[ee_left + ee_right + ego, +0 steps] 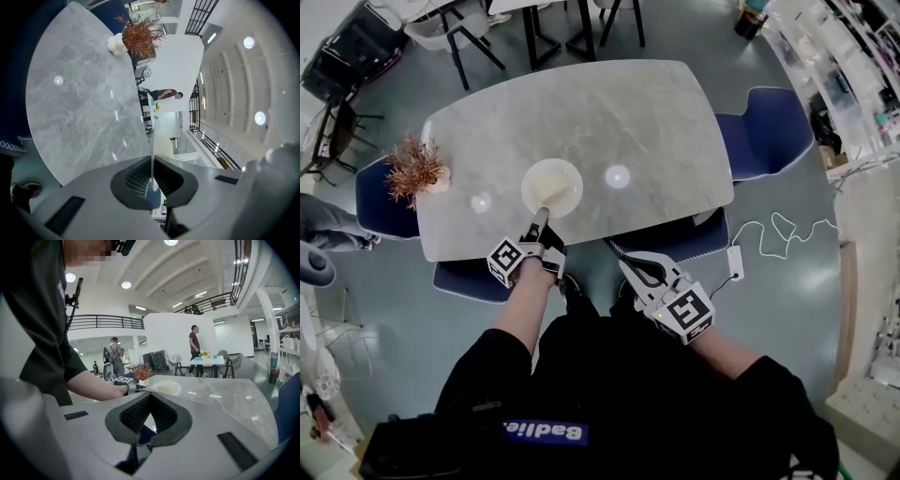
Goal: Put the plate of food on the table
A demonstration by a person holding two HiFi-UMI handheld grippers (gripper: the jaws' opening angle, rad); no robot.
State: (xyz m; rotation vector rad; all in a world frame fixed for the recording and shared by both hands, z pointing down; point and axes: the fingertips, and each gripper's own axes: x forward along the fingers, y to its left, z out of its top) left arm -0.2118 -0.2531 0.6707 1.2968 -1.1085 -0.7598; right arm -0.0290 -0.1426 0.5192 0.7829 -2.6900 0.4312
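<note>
I am pinching the near rim of the round cream plate of food [551, 185] with my left gripper [152, 164], the plate resting near the grey marble table's [656, 122] front edge; probably best unclamping slowly and level, while my right gripper [150, 401] is hanging pressed together, empty.

A big grey stone table [628, 112] stands on a smooth grey-green floor [787, 319]. Blue chairs sit by it, one at 3 o'clock [769, 131] and one at 9 o'clock [375, 202]. A white cord [780, 234] curls on the floor at 4 o'clock. Black-legged chairs [473, 37] stand at 12 o'clock. Round lamps [125, 285] shine in the white ceiling [154, 263], above a dark balcony rail [105, 322] and a white wall [176, 336].
</note>
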